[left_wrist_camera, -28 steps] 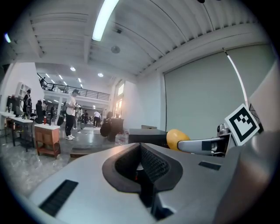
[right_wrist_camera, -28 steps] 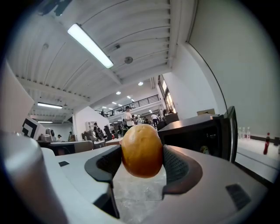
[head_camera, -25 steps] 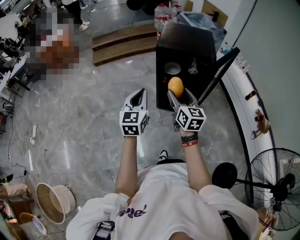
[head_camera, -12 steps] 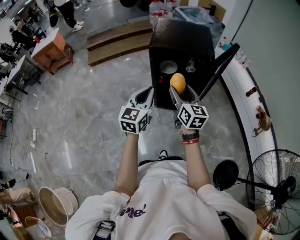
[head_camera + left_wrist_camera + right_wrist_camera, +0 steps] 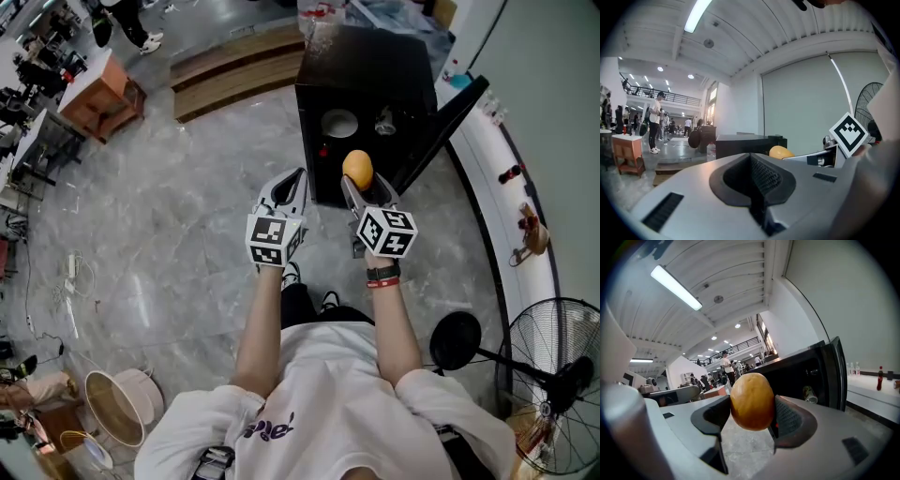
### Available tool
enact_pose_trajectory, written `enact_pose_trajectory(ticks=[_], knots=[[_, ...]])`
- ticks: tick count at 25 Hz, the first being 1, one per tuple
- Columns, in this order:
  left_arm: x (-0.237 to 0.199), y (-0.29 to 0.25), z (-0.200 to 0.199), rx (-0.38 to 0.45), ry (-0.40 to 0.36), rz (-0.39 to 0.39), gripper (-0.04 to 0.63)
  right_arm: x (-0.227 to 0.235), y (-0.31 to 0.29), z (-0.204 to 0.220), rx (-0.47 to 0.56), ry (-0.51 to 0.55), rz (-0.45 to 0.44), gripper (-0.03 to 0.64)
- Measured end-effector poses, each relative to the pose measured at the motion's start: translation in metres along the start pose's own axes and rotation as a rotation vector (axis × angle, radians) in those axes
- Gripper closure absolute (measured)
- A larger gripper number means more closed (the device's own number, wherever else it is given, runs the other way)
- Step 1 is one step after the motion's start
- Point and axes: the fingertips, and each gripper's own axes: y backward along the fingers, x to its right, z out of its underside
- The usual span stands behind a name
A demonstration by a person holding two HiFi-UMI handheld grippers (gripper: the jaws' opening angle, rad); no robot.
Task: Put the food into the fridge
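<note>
Entries as I read them from my station:
- the food point(image 5: 357, 170): golden orange-yellow, plain skin.
- the fridge point(image 5: 375, 70): black outside, dark within.
- the left gripper point(image 5: 292, 178) and right gripper point(image 5: 365, 187): pale grey bodies. I list their fingers point(image 5: 793, 417) as black and finely ribbed.
- the marker cubes point(image 5: 270, 241): white with black square patterns.
- the floor point(image 5: 169, 234): grey, marbled with pale veins.
- the shirt point(image 5: 337, 394): white with purple lettering.
- the wristband point(image 5: 380, 279): black and red.

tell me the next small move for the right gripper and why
Probably ease the right gripper forward into the black fridge: its jaws clamp the round orange food, the fridge door stands open, and the food is not yet inside.
</note>
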Motion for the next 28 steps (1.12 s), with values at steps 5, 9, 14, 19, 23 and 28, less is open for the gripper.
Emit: enact_pose_trajectory(ticks=[5, 9, 14, 19, 23, 28], knots=[[-0.014, -0.021, 0.017, -0.026, 0.003, 0.038, 0.577, 0.005, -0.033, 0.011, -0.003, -0.028, 0.007, 0.311], [-0.026, -0.039, 0.024, -0.027, 0.023, 0.068, 0.577, 0.012, -0.058, 0.015, -0.005, -0.043, 0.017, 0.311], [-0.039, -0.064, 0.039, -0.018, 0.054, 0.101, 0.577, 0.022, -0.089, 0.028, -0.035, -0.066, 0.006, 0.313], [-0.046, -0.085, 0.058, -0.041, 0.051, 0.133, 0.576, 0.037, -0.114, 0.038, -0.061, -0.048, 0.020, 0.314], [-0.053, -0.098, 0.075, -0.057, 0.054, 0.150, 0.576, 0.048, -0.130, 0.047, -0.082, -0.020, 0.026, 0.316], [-0.061, -0.112, 0.099, -0.079, 0.049, 0.171, 0.576, 0.058, -0.150, 0.065, -0.111, 0.011, 0.022, 0.316]])
